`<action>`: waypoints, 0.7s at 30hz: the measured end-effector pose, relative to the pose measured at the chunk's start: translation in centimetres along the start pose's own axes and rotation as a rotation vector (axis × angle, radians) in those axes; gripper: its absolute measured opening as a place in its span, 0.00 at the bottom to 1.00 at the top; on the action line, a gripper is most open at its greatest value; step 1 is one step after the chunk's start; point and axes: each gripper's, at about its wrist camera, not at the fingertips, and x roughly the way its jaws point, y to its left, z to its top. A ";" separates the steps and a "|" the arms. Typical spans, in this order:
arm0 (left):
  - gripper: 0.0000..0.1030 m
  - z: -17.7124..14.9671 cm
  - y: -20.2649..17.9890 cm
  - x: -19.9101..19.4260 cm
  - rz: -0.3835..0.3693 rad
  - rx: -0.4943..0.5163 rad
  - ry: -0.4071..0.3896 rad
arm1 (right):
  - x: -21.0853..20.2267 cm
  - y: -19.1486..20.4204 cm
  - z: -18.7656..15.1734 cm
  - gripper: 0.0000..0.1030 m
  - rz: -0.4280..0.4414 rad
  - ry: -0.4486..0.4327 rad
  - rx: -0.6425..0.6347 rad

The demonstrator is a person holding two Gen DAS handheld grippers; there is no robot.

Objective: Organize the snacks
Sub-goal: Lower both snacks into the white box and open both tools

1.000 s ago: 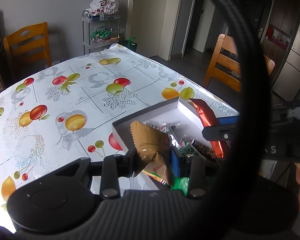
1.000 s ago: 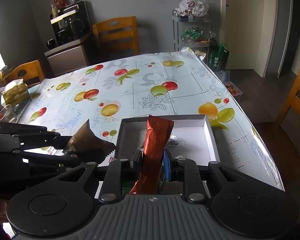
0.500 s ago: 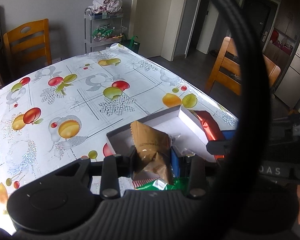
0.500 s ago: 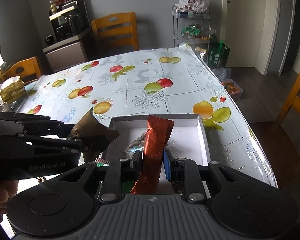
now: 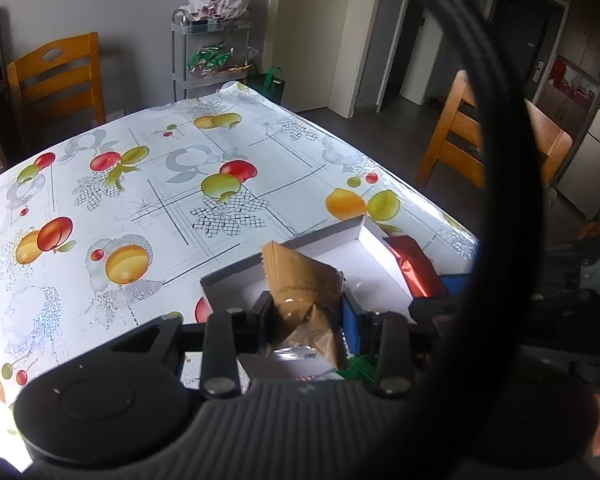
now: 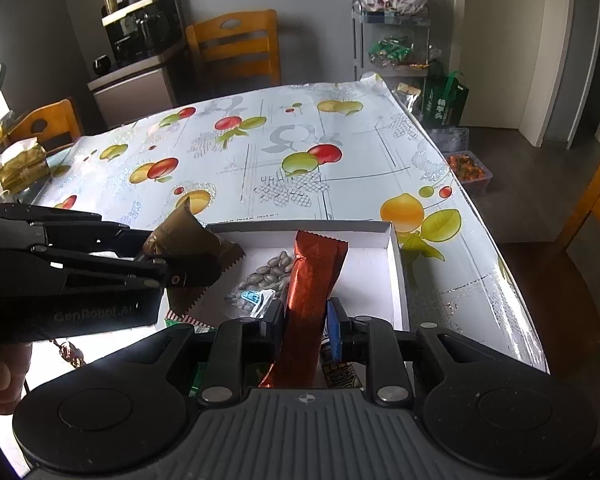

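Observation:
My left gripper (image 5: 305, 312) is shut on a brown snack packet (image 5: 300, 284) and holds it over the near left corner of the white box (image 5: 364, 240). The packet also shows in the right wrist view (image 6: 192, 240), in the left gripper (image 6: 168, 260). My right gripper (image 6: 306, 316) is shut on a long red foil snack bar (image 6: 312, 280) and holds it upright over the near edge of the white box (image 6: 394, 264). A clear bag of nuts (image 6: 266, 276) lies inside the box.
The box sits near the front right of a fruit-print tablecloth (image 6: 300, 152). Loose wrapped snacks (image 6: 340, 372) lie under the grippers. Wooden chairs (image 6: 236, 48) stand around the table. A metal rack (image 6: 392, 40) with snack bags stands behind. A black cable (image 5: 496, 160) crosses the left view.
Both grippers have pulled back and risen a little with their snacks still held. The brown packet has moved right, over the box's corner.

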 end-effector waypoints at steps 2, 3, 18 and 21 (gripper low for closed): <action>0.32 0.2 0.2 0.4 0.007 -0.013 0.001 | 0.3 -0.2 0.0 0.24 0.005 0.008 -0.003; 0.32 0.3 0.3 0.6 0.009 -0.019 0.003 | 0.4 -0.2 0.0 0.24 0.007 0.012 -0.005; 0.32 1.2 1.3 3.9 0.021 -0.051 0.076 | 2.7 -0.4 0.0 0.24 0.024 0.061 -0.024; 0.32 1.1 1.1 4.4 0.014 -0.043 0.088 | 3.0 -0.5 0.0 0.24 0.025 0.066 -0.020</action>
